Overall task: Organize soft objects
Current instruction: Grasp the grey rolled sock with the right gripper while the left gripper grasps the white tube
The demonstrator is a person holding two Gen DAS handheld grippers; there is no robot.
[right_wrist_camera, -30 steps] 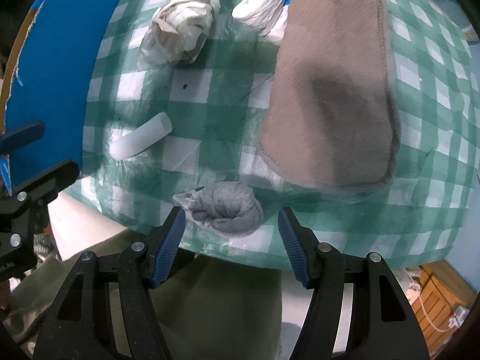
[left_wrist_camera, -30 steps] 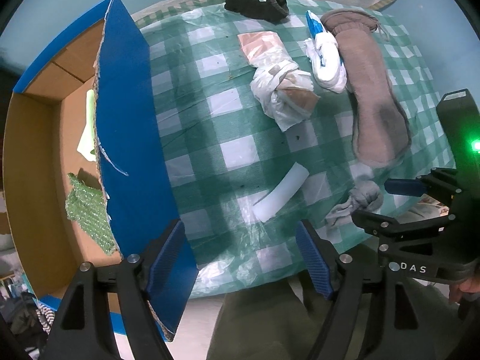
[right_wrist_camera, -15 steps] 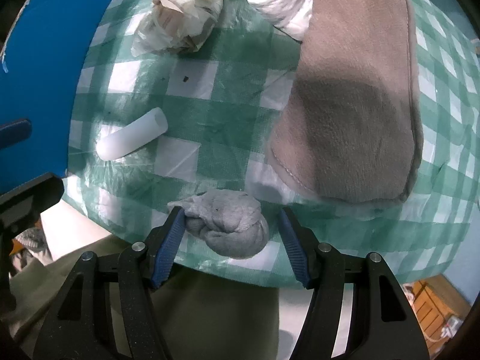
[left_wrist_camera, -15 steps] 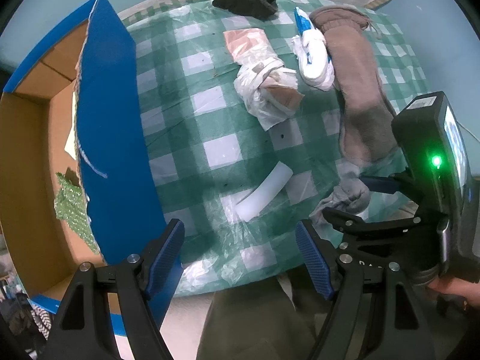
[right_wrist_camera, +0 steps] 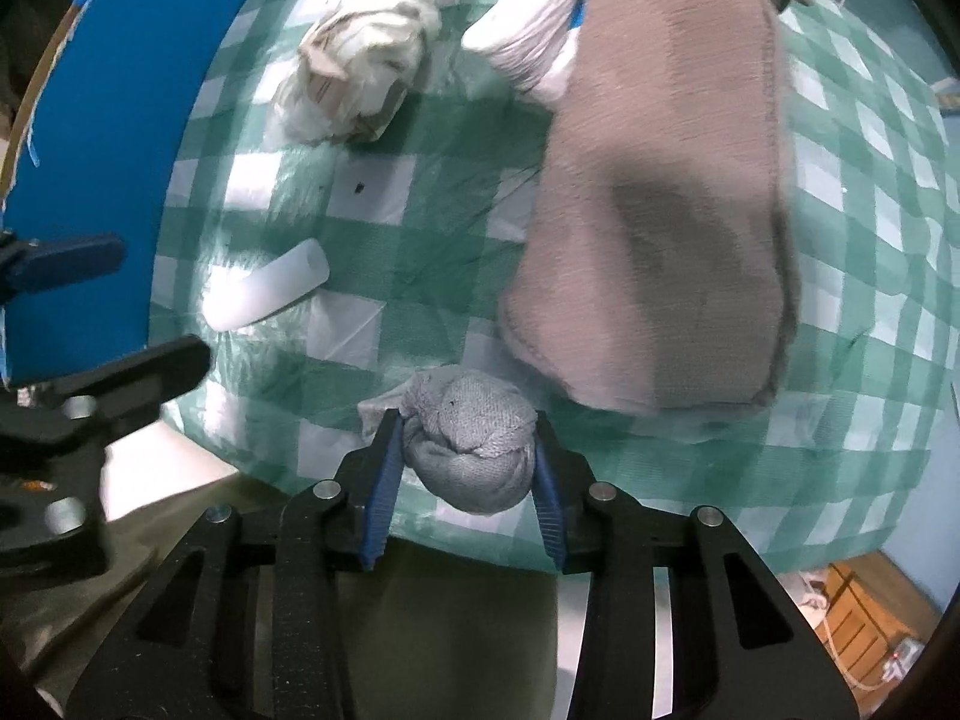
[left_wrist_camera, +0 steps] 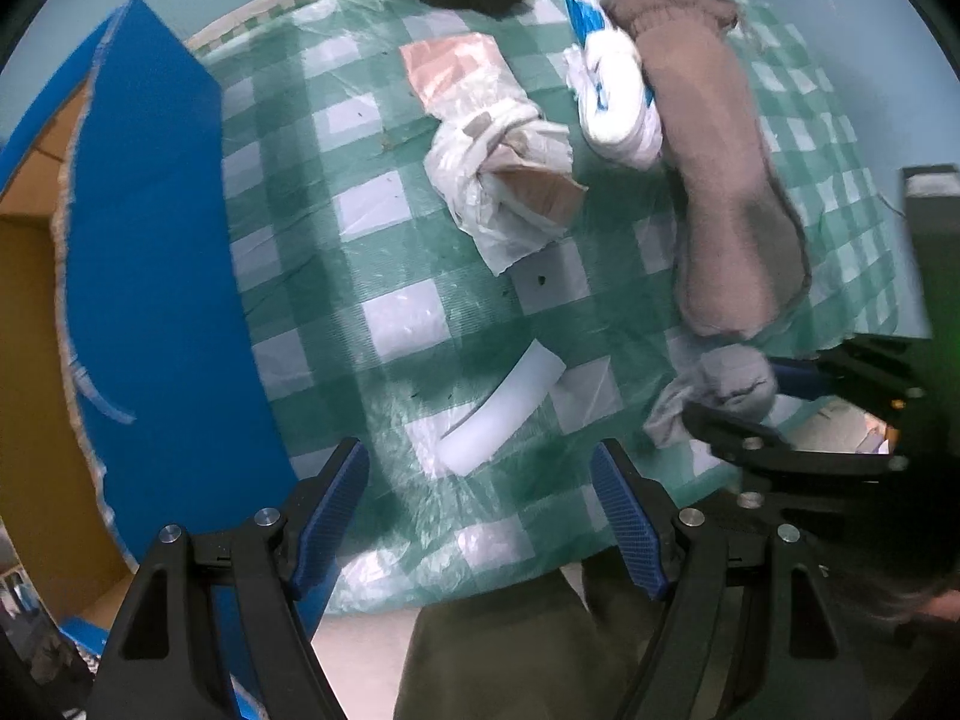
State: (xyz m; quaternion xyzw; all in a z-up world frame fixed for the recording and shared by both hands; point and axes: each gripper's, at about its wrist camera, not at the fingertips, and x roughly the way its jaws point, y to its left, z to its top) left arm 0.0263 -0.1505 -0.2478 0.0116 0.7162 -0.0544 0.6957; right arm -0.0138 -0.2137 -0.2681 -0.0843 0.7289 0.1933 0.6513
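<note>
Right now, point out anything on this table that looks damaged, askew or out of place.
The blue box flap has a ragged, torn edge showing bare cardboard. The white foam strip lies skewed near the table's front edge. The plastic-wrapped bundle is crumpled and partly open. The grey balled sock overhangs the edge, clamped in the right gripper.

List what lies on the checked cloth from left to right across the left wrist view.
Blue box flap → white foam strip → knotted plastic bag → white and blue sock bundle → brown fleece sock. The grey balled sock sits at the near right edge, in the right gripper.
</note>
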